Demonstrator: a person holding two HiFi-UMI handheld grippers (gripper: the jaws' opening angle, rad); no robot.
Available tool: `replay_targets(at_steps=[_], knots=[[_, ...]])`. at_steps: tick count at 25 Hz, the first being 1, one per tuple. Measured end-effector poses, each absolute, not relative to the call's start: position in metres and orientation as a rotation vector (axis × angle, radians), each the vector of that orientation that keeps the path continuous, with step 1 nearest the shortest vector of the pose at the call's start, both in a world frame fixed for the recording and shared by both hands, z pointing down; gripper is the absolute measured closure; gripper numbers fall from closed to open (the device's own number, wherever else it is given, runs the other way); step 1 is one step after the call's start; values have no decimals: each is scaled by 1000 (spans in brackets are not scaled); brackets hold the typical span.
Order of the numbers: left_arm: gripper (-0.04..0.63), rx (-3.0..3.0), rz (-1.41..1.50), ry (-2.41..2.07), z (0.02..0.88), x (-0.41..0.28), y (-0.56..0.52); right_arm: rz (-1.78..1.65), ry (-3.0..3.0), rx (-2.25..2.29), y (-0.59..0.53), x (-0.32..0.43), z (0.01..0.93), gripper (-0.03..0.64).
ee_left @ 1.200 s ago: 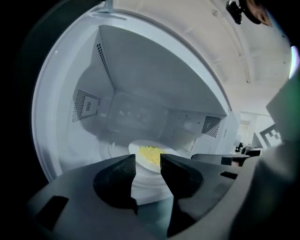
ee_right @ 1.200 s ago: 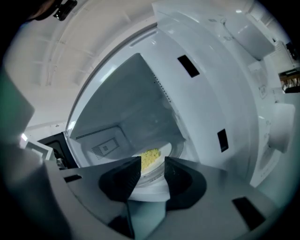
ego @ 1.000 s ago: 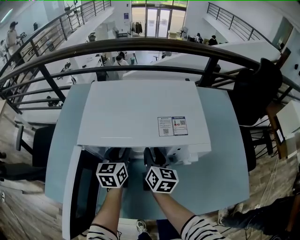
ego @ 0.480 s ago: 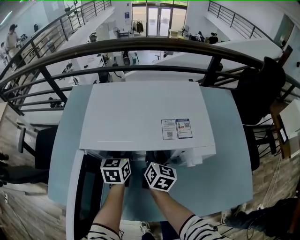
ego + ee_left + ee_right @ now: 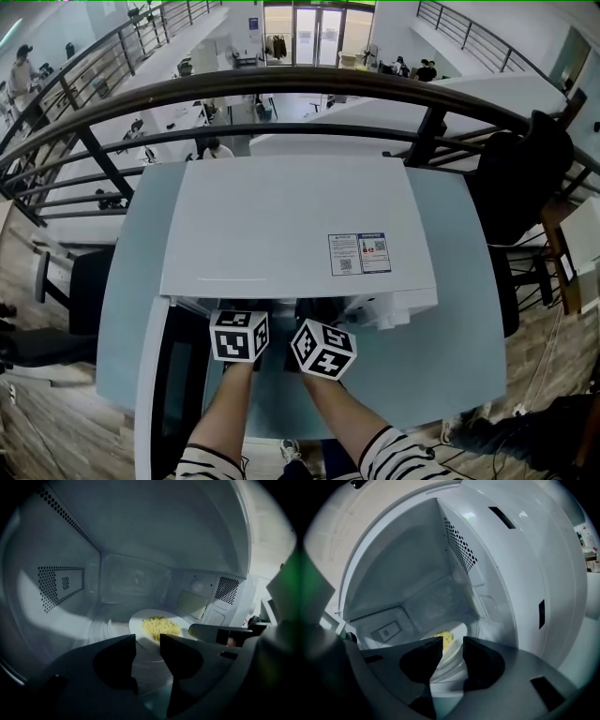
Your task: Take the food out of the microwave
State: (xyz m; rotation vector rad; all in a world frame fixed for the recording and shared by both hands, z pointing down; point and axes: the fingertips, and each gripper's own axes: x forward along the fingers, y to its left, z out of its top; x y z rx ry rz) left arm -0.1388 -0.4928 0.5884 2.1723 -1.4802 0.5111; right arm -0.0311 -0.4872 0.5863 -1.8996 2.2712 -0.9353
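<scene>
A white plate (image 5: 139,620) with yellow food (image 5: 160,627) sits on the turntable inside the white microwave (image 5: 281,225). Both grippers reach into the open cavity. In the head view only their marker cubes, the left (image 5: 239,335) and the right (image 5: 323,350), show below the oven's top. My left gripper (image 5: 148,641) is open, with the plate's near rim in the gap between its jaws. My right gripper (image 5: 453,644) is closing, and the plate (image 5: 458,632) and food (image 5: 445,638) show between its jaws. One right finger (image 5: 220,632) appears beside the plate.
The microwave door (image 5: 155,384) hangs open to the left of my arms. The oven stands on a pale blue table (image 5: 441,347) against a dark railing (image 5: 281,89). A black chair (image 5: 525,178) stands at the right. Perforated cavity walls (image 5: 61,585) close in on both sides.
Both marker cubes have tilted a little and stay at the oven's mouth. The head camera has shifted slightly, so the microwave sits a bit lower in view.
</scene>
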Motion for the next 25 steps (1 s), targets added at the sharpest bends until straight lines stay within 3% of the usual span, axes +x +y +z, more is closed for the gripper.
replay_targets(at_steps=[25], knots=[[446, 2182, 436, -1421, 583, -139, -463, -908, 2268, -1847, -448, -29, 576, 500]])
